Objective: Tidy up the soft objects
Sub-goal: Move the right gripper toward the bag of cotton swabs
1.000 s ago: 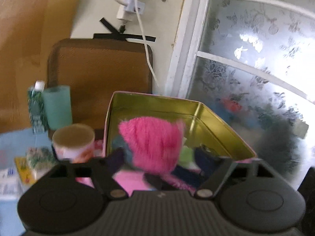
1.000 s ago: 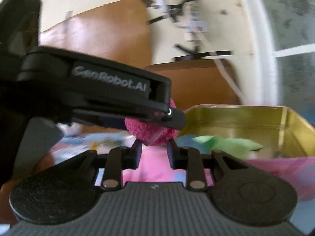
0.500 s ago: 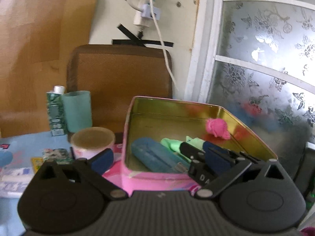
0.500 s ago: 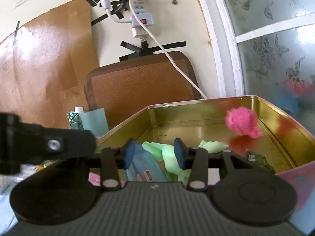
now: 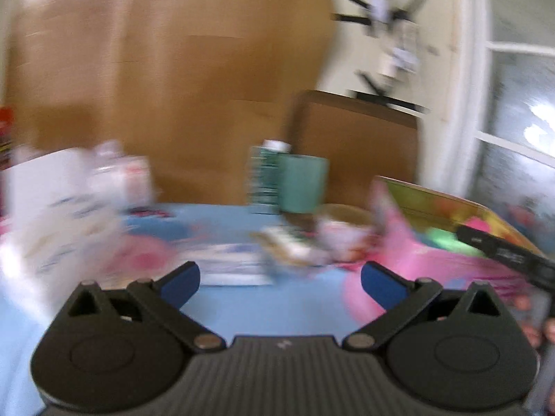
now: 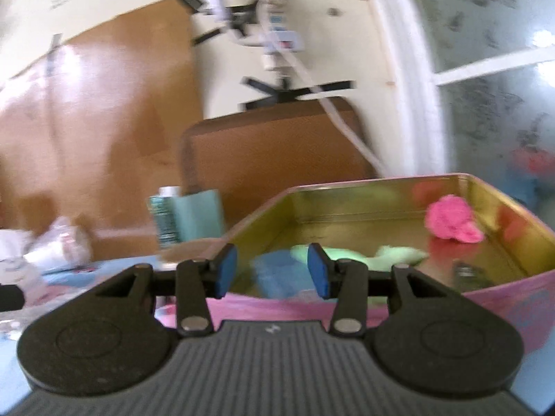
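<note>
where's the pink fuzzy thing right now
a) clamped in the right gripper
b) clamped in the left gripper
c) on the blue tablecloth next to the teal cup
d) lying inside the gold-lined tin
d: the pink fuzzy thing lies on the floor of the tin near its far right corner, clear of the right gripper, whose opening jaws have nothing between them.

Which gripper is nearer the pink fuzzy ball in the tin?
Right. The right gripper faces the tin holding the pink ball; the left gripper points aside at the table.
</note>
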